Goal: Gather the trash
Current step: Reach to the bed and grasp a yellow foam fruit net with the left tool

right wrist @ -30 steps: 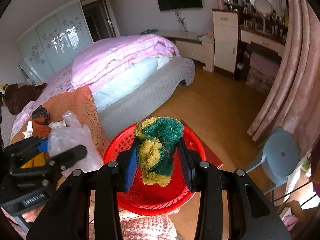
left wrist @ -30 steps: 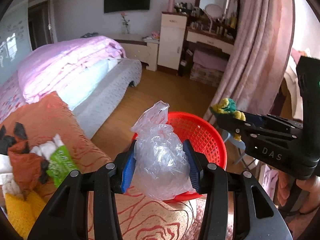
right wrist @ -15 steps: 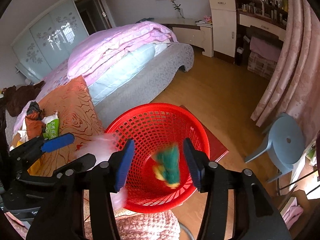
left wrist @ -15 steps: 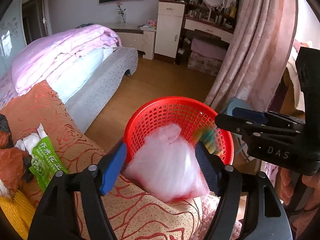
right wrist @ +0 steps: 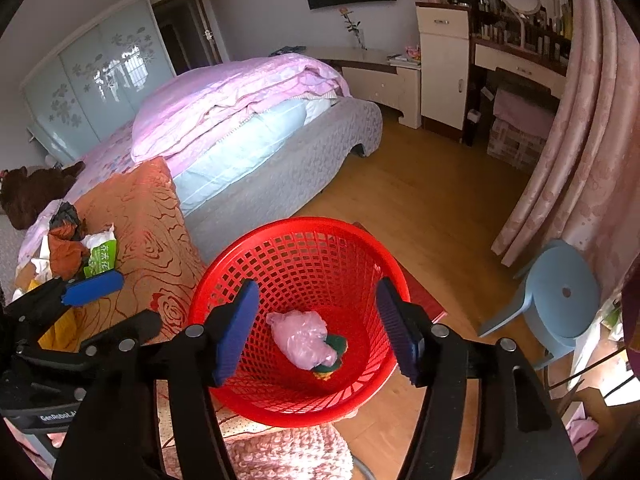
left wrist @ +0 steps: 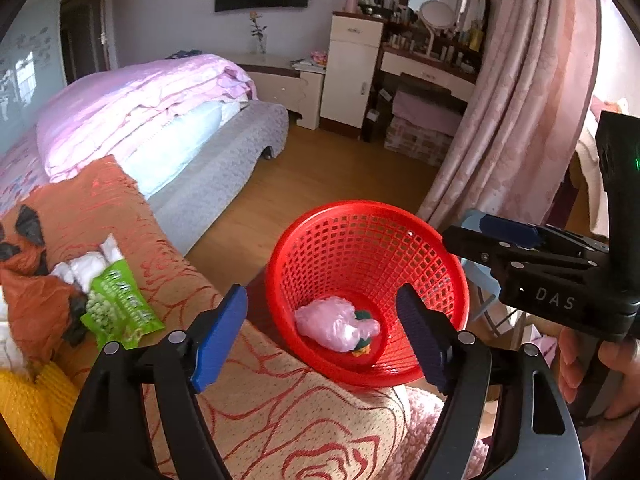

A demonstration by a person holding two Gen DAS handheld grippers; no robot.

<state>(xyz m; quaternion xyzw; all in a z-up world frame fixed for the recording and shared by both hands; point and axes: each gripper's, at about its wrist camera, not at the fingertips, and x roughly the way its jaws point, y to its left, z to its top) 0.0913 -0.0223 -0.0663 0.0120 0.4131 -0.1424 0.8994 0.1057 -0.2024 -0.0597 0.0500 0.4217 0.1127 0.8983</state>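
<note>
**Two drops done, both claws empty over the basket**

Left wrist view: left claw [left wrist: 322,326] stands wide, its jaws have just been opening, nothing between the pads. Plastic bag [left wrist: 335,323] lies at the bottom of the red basket [left wrist: 362,254], touching the green-yellow scrap [left wrist: 363,318] tucked beside and partly under it. Right claw [left wrist: 508,240] shows at the right edge, side on, over the basket rim; a hand [left wrist: 576,364] grips its handle. More trash waits on the orange blanket [left wrist: 132,232] to the left: green snack wrapper [left wrist: 118,310], white tissue wad [left wrist: 86,264], crumpled orange-and-black wrapper [left wrist: 28,300]. Basket sits just beside the blanket's edge.

Right wrist view: right claw [right wrist: 316,330] is also parted, jaws have just been opening, gap clear, bag and scrap seen well below inside the basket. Left claw [right wrist: 92,308] shows at the left, over the blanket, near the pile.

Doing the step well, my read: release looks complete, so next is clearing out and re-reaching.
- Lift each claw straight off before swinging left, so a finger does not hook the mesh rim and tip the basket.
- Keep jaws apart on the way to the pile.
- Take the green wrapper first: nearest, flat, so come in low and pinch an edge.
- Tissue is soft; grab the bulk, not a loose corner.
- Watch for blanket fabric caught along with the trash.
</note>
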